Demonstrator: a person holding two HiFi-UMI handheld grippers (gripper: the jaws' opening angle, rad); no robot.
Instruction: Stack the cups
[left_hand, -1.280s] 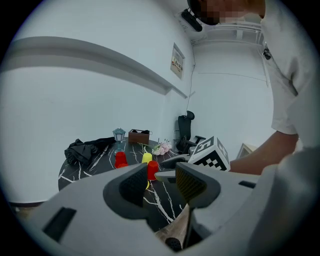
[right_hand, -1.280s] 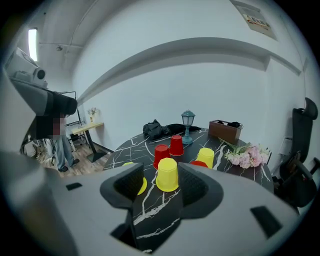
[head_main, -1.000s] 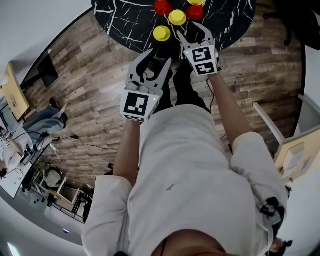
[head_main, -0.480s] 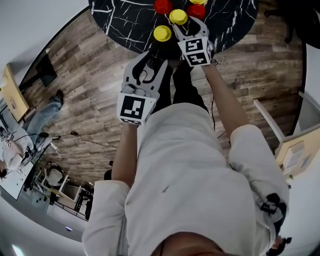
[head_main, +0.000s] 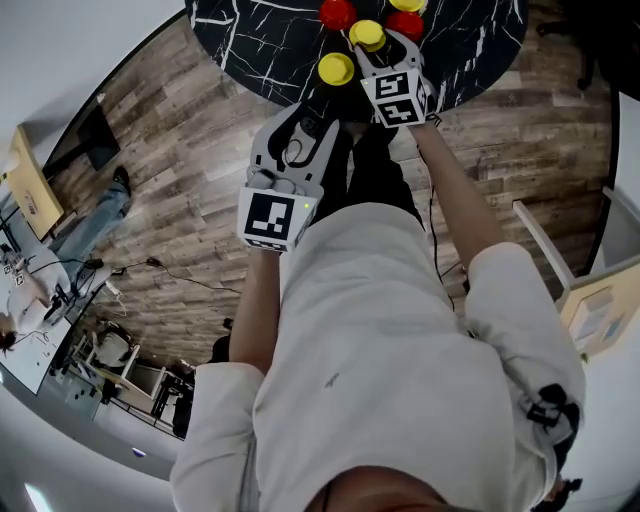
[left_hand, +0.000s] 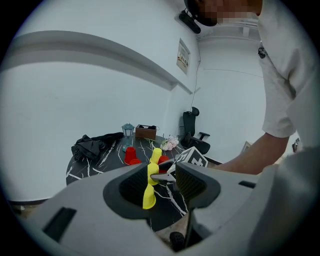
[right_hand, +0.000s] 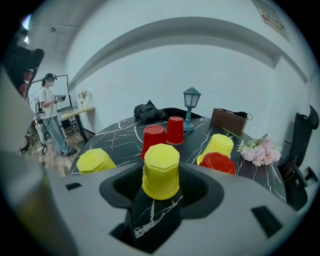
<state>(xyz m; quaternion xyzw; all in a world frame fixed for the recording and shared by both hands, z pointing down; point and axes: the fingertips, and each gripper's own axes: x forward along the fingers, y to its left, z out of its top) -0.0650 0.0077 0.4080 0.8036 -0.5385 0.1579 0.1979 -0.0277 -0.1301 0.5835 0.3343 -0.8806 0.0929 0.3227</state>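
Yellow and red cups stand upside down on the black marble table (head_main: 260, 40). My right gripper (head_main: 380, 38) reaches over the table's near edge and stands open around one yellow cup (right_hand: 161, 167), with a gap at each side of it. Another yellow cup (right_hand: 95, 161) is to its left; two red cups (right_hand: 153, 137) stand behind it. A third yellow cup (right_hand: 219, 145) and a red cup (right_hand: 217, 162) are at the right. My left gripper (head_main: 316, 112) hangs open and empty short of the table edge, over the wooden floor.
At the table's far side are a small lantern (right_hand: 191, 107), a black cloth (right_hand: 150, 111), a brown box (right_hand: 230, 120) and pink flowers (right_hand: 257, 150). A person (right_hand: 52, 112) stands by a desk at the far left. An office chair (right_hand: 300, 165) is at the right.
My right gripper has moved forward over the table edge and now has the yellow cup between its jaws. The left gripper has barely shifted.
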